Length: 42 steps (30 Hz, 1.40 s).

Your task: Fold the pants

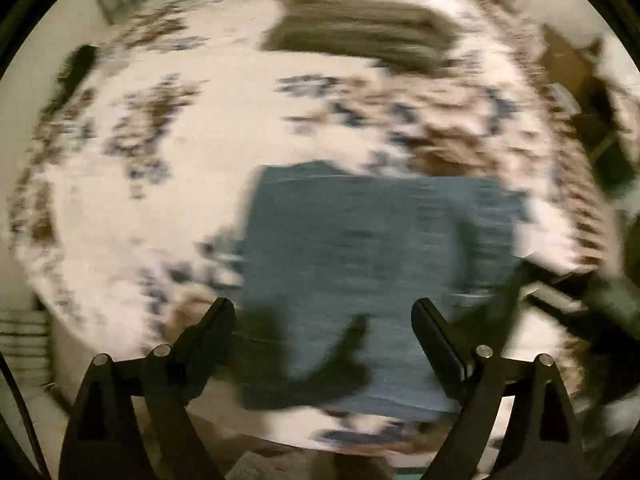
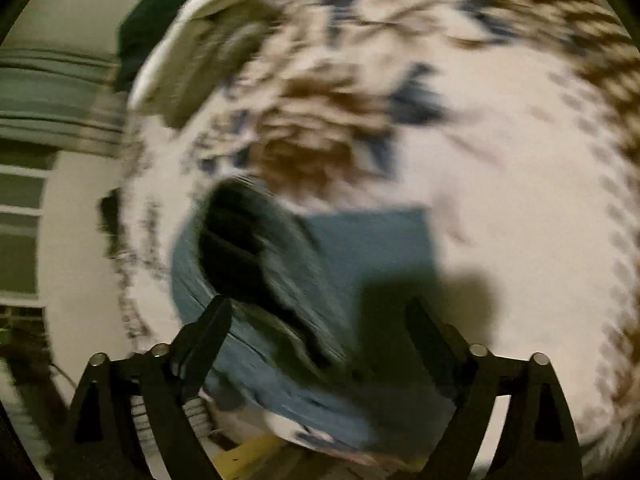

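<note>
Blue pants point(image 1: 372, 252) lie folded into a rough rectangle on a white bedspread with brown and blue flowers point(image 1: 224, 160). Both views are motion-blurred. My left gripper point(image 1: 324, 312) is open and empty, held above the near edge of the pants. My right gripper point(image 2: 320, 312) is open and empty, also above the pants point(image 2: 376, 248). In the right wrist view a dark blurred shape, the other gripper point(image 2: 244, 248), hovers over the left part of the pants. In the left wrist view the right gripper shows as a dark blur point(image 1: 560, 296) at the right.
A folded olive-brown stack of clothes point(image 1: 356, 36) lies at the far side of the bed. A pale pillow point(image 2: 192, 40) is at the upper left. Brown furniture point(image 1: 572, 68) stands beyond the bed's right edge. A striped wall or blinds point(image 2: 32, 92) is at left.
</note>
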Available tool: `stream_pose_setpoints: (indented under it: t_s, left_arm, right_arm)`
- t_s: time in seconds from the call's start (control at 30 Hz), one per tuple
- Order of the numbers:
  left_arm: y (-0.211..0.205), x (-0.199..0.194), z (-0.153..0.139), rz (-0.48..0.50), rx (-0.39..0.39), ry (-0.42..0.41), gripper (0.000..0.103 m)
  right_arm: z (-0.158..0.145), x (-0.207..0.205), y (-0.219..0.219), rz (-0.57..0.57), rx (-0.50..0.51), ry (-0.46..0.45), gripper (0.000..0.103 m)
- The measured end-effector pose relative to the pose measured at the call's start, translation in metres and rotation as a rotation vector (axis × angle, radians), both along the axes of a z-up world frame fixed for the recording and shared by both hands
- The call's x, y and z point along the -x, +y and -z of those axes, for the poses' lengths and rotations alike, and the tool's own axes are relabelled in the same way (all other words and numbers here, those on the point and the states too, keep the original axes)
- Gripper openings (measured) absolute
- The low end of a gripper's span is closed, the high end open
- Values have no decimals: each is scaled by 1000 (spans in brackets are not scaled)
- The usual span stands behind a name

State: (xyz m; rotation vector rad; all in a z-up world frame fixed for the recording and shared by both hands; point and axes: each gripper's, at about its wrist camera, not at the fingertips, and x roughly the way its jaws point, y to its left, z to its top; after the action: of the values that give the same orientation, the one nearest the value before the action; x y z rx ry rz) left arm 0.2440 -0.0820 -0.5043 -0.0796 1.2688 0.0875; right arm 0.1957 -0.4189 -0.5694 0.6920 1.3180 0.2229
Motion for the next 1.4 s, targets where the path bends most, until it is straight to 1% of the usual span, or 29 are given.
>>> stream_pose_setpoints:
  t_s: [0.07, 0.17, 0.2, 0.23, 0.27, 0.3, 0.33, 0.37, 0.43, 0.5, 0.57, 0.63, 0.73, 0.77, 0.8, 0.83, 0.87, 0.9, 0.93, 0.97, 1.03, 1.1, 1.13, 1.17, 1.23, 1.3, 1.33, 1.37, 1.4]
  left_arm:
    - [24, -4, 14, -42, -22, 23, 90]
    - [47, -8, 28, -73, -27, 51, 90]
    - [50, -8, 31, -80, -28, 56, 90]
    - [54, -9, 33, -88, -28, 58, 90]
    - [57, -8, 33, -96, -30, 55, 90]
    - [58, -10, 33, -104, -31, 52, 90]
    - [61, -9, 32, -111, -25, 52, 90]
    - [63, -9, 31, -116, -16, 54, 90]
    - [68, -8, 27, -126, 6, 51, 90]
    - [70, -8, 20, -121, 11, 39, 90]
    - [69, -10, 12, -102, 23, 16, 90]
    - [66, -15, 9, -87, 41, 4, 90]
    - [58, -24, 14, -56, 63, 11, 90]
    - [54, -27, 18, -46, 82, 13, 90]
    - [50, -32, 23, -36, 96, 19, 90]
    - [43, -37, 30, -23, 107, 32, 90]
    - [38, -44, 37, -11, 131, 43, 90]
    - [33, -49, 43, -4, 148, 52, 90]
    - [27, -57, 52, 4, 171, 72, 90]
    - [23, -65, 60, 8, 205, 87, 90]
    - [14, -80, 74, 11, 254, 113, 90]
    - [7, -93, 88, 20, 292, 125, 90]
    - [3, -100, 93, 39, 338, 118, 89]
    - [-1, -106, 98, 59, 371, 113, 67]
    - [-11, -110, 101, 118, 407, 103, 40]
    - [-19, -107, 96, 157, 353, 72, 37]
    - [-19, -106, 95, 163, 341, 65, 34]
    - [-16, -105, 95, 162, 328, 63, 32]
    - [-13, -106, 98, 161, 328, 69, 32]
  right_arm:
    - [7, -21, 22, -66, -46, -6, 95]
    - [38, -50, 47, -154, -111, 76, 95]
    - [42, -53, 51, -167, -107, 84, 94]
    - [41, -53, 56, -176, -86, 73, 75]
    - [36, -52, 61, -170, -48, 39, 43]
    - [32, -48, 68, -163, 29, 42, 36]
    - [31, -44, 68, -161, 43, 40, 26]
    - [23, -36, 67, -127, 43, 36, 18]
    - [7, -24, 64, -91, 50, 22, 16]
    - [-20, -4, 58, -51, 111, -5, 16]
    - [-36, 18, 38, -13, 157, 4, 15]
    - [-49, 40, 15, 32, 250, 21, 15]
    - [-43, 65, -33, 145, 303, 93, 15]
    - [-33, 76, -55, 195, 309, 125, 16]
    - [-21, 79, -66, 213, 299, 148, 17]
    - [-8, 80, -74, 204, 266, 184, 23]
    - [6, 79, -80, 194, 238, 234, 35]
    - [14, 80, -84, 189, 225, 255, 41]
    - [21, 78, -88, 166, 229, 289, 54]
    - [23, 75, -89, 154, 235, 288, 70]
    - [15, 71, -91, 138, 240, 238, 87]
    - [8, 69, -99, 174, 205, 181, 87]
    - [8, 68, -103, 194, 161, 167, 87]
    - [11, 66, -104, 202, 128, 172, 87]
    - [22, 59, -101, 169, 92, 179, 87]
    - [33, 44, -88, 106, 153, 177, 84]
    - [35, 40, -84, 88, 179, 168, 70]
    - [38, 34, -79, 65, 211, 150, 65]
    - [40, 30, -77, 58, 253, 156, 65]
